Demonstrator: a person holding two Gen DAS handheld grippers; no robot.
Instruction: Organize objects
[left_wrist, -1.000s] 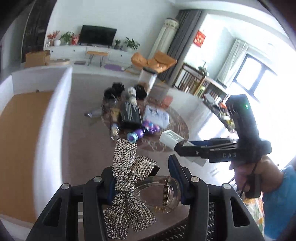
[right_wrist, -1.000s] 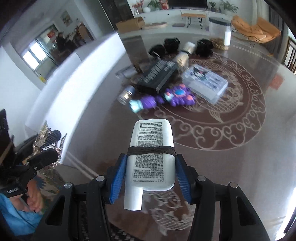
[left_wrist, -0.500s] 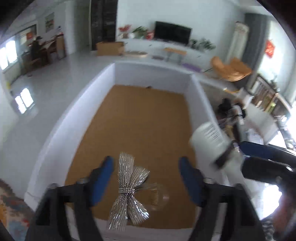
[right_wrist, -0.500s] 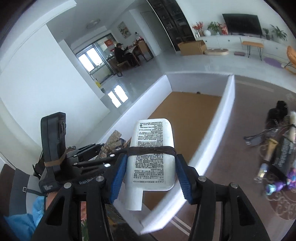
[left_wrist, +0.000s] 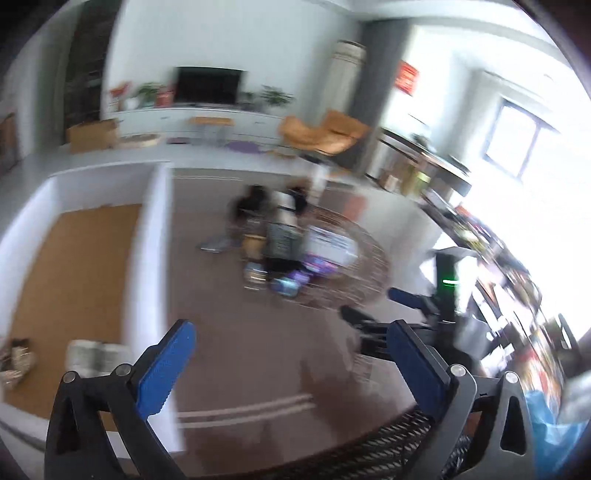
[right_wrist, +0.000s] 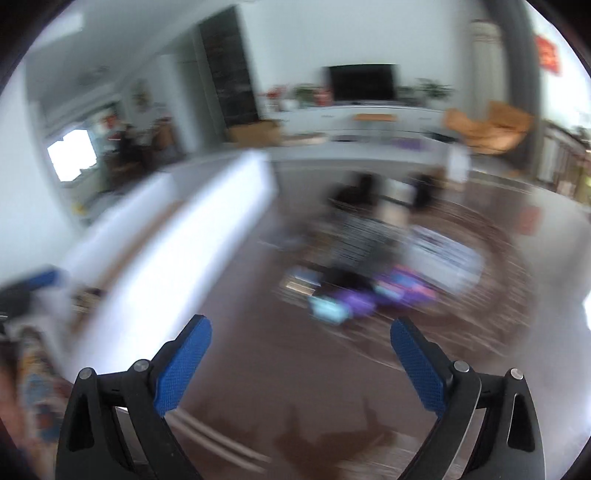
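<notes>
A: Where did the two things end up?

B: In the white-walled box (left_wrist: 147, 258) with the brown floor. The white bottle (left_wrist: 94, 356) lies near its front corner, close to the inner wall, and the sparkly bow clip (left_wrist: 16, 360) is just to the left of it. Both are blurred, so I can't make out more.

A: And the claws?

B: The left claw (left_wrist: 291, 363) has just been opening and its blue pads stand wide apart with nothing between them, only the brown table (left_wrist: 258, 354) below. The right claw (right_wrist: 301, 360) is the same: it has just been opening, jaws spread, nothing in them. From the left one's camera you can see the right claw out to the side, over the table's patterned part.

A: What's left on the table?

B: A pile (left_wrist: 280, 243) further out on the round scroll pattern: a dark striped box (right_wrist: 354, 240), a clear flat case (right_wrist: 443, 258), a purple toy (right_wrist: 369, 299), some black things behind. All smeared by motion.

A: Beyond that?

B: A television (left_wrist: 208, 86) on the far wall above a long white cabinet, plants beside it, an orange chair (left_wrist: 325, 134) to the right, and a bright window.
</notes>
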